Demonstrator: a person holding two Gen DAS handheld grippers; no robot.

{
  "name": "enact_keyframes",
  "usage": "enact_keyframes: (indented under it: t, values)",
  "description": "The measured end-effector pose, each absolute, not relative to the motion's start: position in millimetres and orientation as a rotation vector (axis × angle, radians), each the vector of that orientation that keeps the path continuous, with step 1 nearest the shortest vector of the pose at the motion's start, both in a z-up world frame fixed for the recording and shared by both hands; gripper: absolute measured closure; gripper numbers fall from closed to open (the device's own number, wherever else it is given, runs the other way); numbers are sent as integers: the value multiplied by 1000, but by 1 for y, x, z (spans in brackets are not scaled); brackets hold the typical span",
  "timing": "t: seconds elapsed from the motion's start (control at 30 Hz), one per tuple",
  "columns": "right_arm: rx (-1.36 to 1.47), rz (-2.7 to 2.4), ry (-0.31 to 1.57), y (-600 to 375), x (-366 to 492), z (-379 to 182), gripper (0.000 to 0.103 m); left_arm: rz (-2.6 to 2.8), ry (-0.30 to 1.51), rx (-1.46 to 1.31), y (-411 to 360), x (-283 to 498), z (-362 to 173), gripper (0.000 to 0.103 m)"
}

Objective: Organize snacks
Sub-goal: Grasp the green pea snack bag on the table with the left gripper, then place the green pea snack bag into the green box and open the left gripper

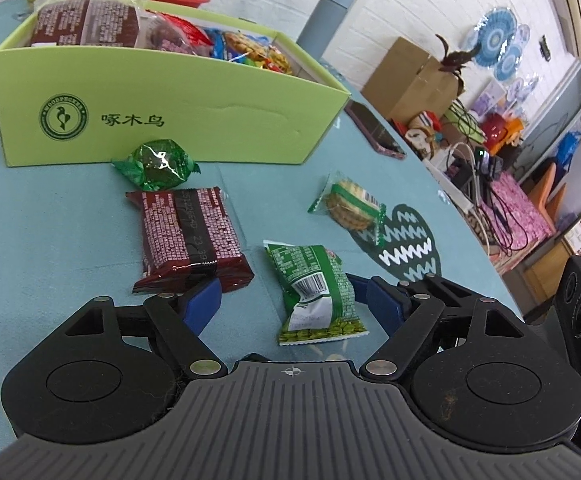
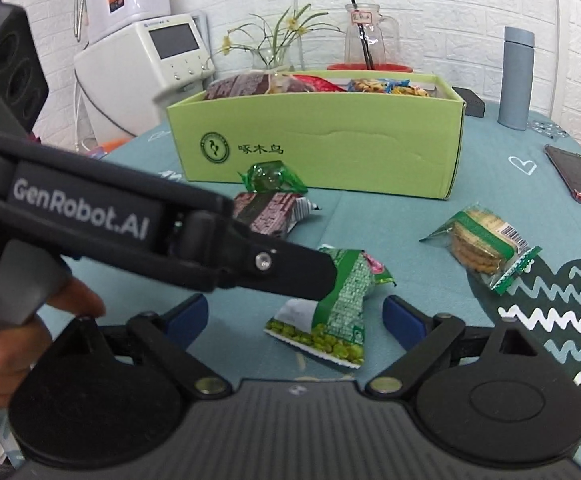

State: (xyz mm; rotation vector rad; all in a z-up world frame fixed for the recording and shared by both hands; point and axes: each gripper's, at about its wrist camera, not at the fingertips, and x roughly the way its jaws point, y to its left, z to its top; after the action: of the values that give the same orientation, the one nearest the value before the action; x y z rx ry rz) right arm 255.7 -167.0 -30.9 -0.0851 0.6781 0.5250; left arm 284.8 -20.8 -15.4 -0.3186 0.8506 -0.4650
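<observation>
The left gripper [image 1: 294,300] has its fingers [image 1: 204,300] released, straddling the green pea packet [image 1: 316,292] without pressing it. The right gripper [image 2: 296,314] is likewise released around the same packet. The packet lies flat on the desk [image 1: 70,240], near the grippers. Farther off sit the brown wafer pack [image 1: 190,236], green candy [image 1: 156,164], cracker pack [image 1: 350,204] and the green box [image 1: 170,120] of snacks.
</observation>
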Motion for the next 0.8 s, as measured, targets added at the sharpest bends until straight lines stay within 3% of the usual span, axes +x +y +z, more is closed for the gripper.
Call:
enact_keyframes:
  t: [0.43, 0.47, 0.5, 0.53, 0.6, 0.8]
  values:
    - [-123, 500, 669, -161, 261, -36, 11, -561, 901, -321, -38, 314, -24, 38]
    - [-128, 492, 661, -161, 261, -37, 17, -561, 900, -302, -41, 314, -23, 40]
    - [-134, 485, 653, -160, 260, -36, 31, -561, 896, -281, -42, 314, -23, 50]
    - [-143, 485, 649, -160, 260, -34, 35, -583, 900, -287, -41, 314, -23, 71]
    - [-138, 473, 654, -163, 262, -33, 43, -632, 936, -353, -36, 319, -25, 90]
    - [-128, 484, 637, -169, 270, -12, 46, -619, 876, -339, -38, 327, 12, 91]
